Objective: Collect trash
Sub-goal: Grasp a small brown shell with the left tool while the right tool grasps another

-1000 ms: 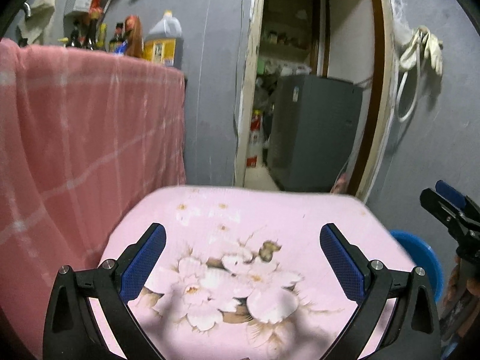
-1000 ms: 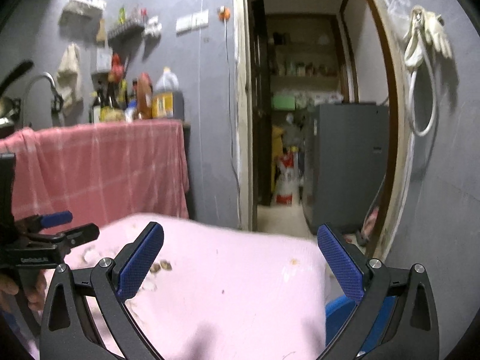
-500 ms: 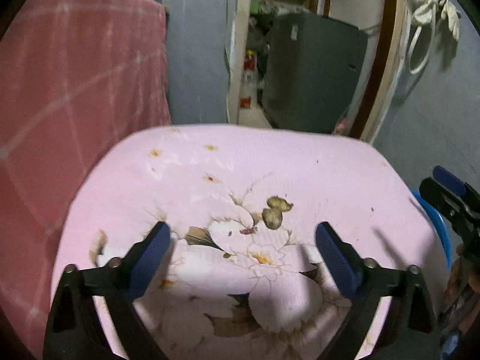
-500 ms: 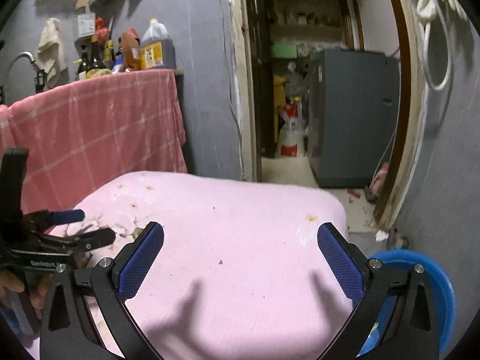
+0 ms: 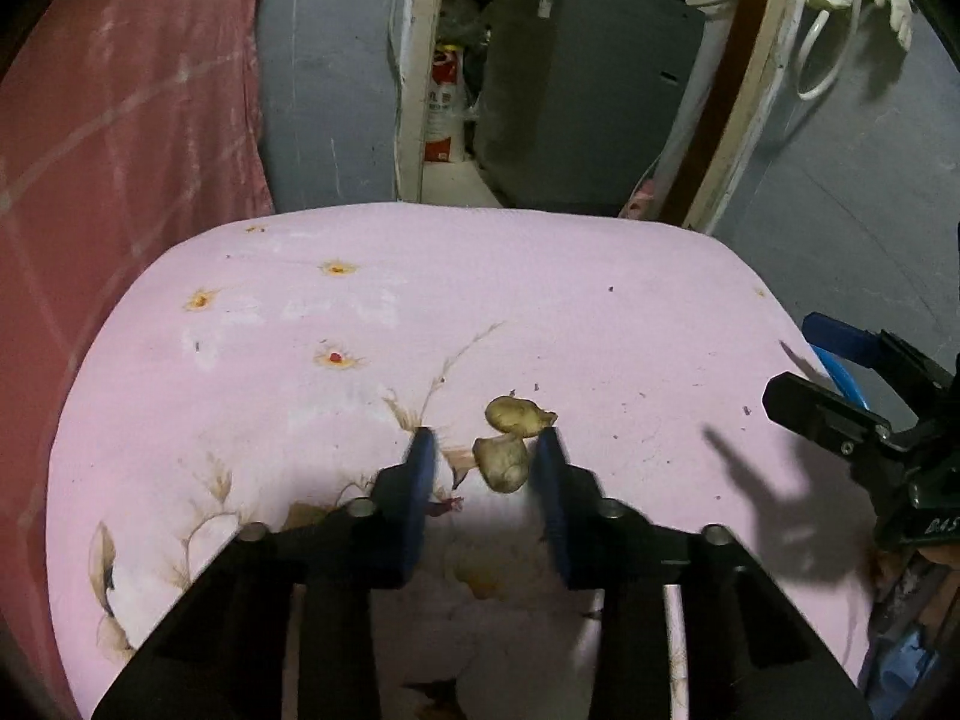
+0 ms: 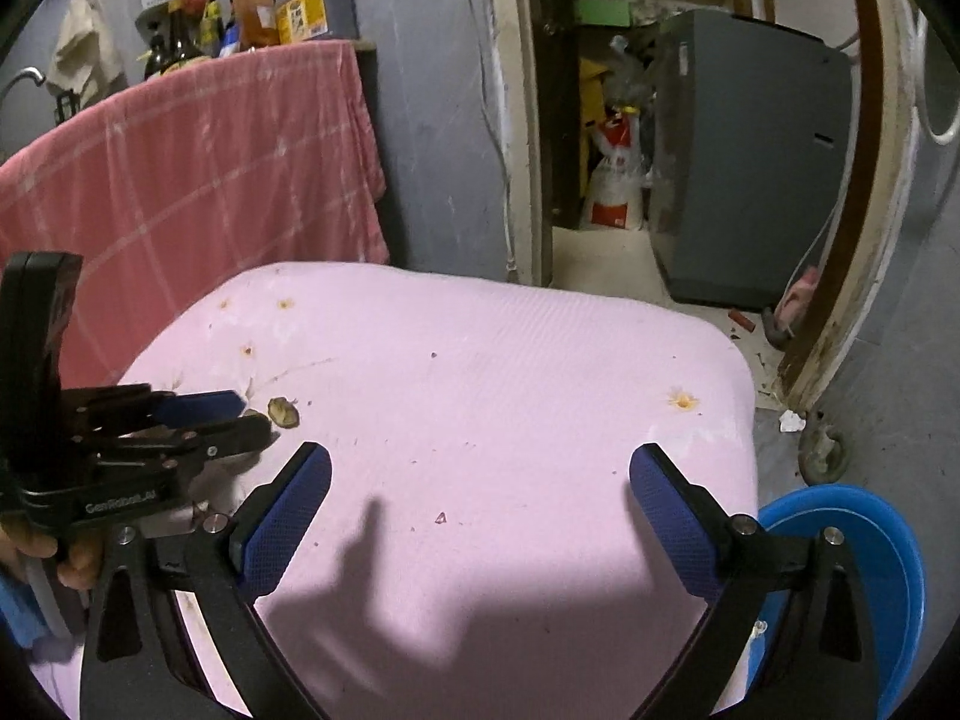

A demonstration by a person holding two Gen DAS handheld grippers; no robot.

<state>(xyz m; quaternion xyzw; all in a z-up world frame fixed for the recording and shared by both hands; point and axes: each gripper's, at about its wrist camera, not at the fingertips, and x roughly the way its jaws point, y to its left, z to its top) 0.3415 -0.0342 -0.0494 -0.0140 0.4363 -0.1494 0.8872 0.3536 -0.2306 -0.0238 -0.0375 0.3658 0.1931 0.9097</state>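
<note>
Left gripper [image 6: 234,420] body, right wrist view — white lettering reads "GenRobot.AI". Right gripper [image 5: 840,384] body, left wrist view — partial "DAS", cut off at frame edge. Sack [image 5: 444,114] and oil jug [image 6: 312,3] labels — print illegible.

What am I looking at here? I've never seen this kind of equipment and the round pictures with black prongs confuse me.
There is no robot: a person holds two hand-operated grippers, each with a wide-angle camera looking along its jaws.

In the left camera's picture, the left gripper has its jaws partly closed around a brownish scrap; only the right-hand jaw seems to touch it. A second scrap lies just beyond. Both rest on a pink flowered cloth.

In the right camera's picture, the right gripper is wide open and holds nothing. A blue basin sits beside the cloth.
</note>
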